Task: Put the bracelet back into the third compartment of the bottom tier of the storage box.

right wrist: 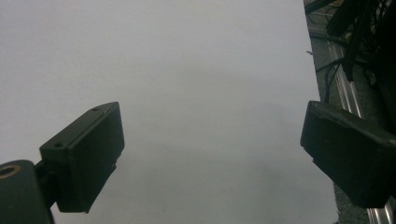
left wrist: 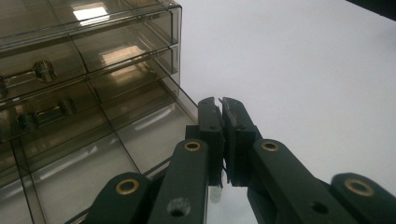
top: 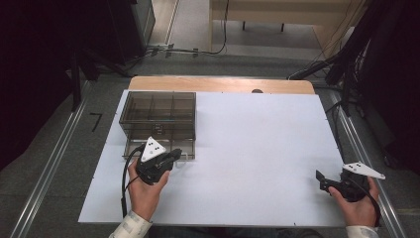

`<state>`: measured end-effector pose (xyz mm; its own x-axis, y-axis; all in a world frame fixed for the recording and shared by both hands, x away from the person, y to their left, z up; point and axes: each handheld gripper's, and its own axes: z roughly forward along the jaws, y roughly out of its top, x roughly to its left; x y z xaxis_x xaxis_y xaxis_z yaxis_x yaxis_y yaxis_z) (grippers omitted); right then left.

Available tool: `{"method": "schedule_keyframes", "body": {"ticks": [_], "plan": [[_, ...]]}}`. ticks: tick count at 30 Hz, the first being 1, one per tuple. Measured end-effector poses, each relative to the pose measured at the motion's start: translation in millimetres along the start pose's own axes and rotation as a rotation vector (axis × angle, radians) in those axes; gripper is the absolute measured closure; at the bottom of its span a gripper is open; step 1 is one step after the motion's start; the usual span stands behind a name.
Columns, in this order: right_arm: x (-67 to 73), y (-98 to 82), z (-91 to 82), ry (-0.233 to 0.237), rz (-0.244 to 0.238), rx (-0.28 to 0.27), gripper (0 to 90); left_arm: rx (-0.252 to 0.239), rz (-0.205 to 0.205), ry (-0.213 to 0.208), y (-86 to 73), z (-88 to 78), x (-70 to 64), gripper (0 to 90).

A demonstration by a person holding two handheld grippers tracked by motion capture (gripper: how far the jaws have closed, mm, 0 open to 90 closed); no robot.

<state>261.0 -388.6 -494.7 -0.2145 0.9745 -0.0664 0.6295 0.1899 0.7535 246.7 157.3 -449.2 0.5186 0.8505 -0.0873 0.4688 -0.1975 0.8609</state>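
Observation:
A smoky clear drawer box (top: pixel 157 115) stands at the table's left. Its bottom drawer (left wrist: pixel 140 135) is slid out toward me. My left gripper (top: pixel 174 155) is at that drawer's front right corner. In the left gripper view its jaws are pressed together, my left gripper (left wrist: pixel 220 101) shut with a sliver of clear plastic (left wrist: pixel 215 192) from the drawer's front pinched low between them. Two upper drawers show small clear handles (left wrist: pixel 43 70). My right gripper (top: pixel 323 179) rests near the table's front right. There it stands open over bare white surface, nothing between its fingers (right wrist: pixel 86 158).
The white table top (top: pixel 257 148) stretches wide between the two grippers. A metal rail (top: pixel 364 163) and cables run along the right edge. A wooden strip (top: pixel 223 84) borders the far side. Dark stands rise at both back corners.

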Motion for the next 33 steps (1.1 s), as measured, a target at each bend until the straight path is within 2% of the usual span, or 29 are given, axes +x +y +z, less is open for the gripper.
{"method": "schedule_keyframes", "body": {"ticks": [12,22,33], "plan": [[0.2,0.1,0.5,-0.002,0.000,0.003,4.6,-0.015,-0.003,0.000,6.1,5.5,0.7,87.8],[-0.3,0.0,0.4,0.001,0.002,-0.001,4.6,-0.023,-0.007,0.021,7.8,10.4,5.1,87.7],[0.4,0.2,0.8,-0.001,0.000,0.004,4.6,-0.059,-0.015,0.021,14.1,9.1,6.7,87.7]]}}
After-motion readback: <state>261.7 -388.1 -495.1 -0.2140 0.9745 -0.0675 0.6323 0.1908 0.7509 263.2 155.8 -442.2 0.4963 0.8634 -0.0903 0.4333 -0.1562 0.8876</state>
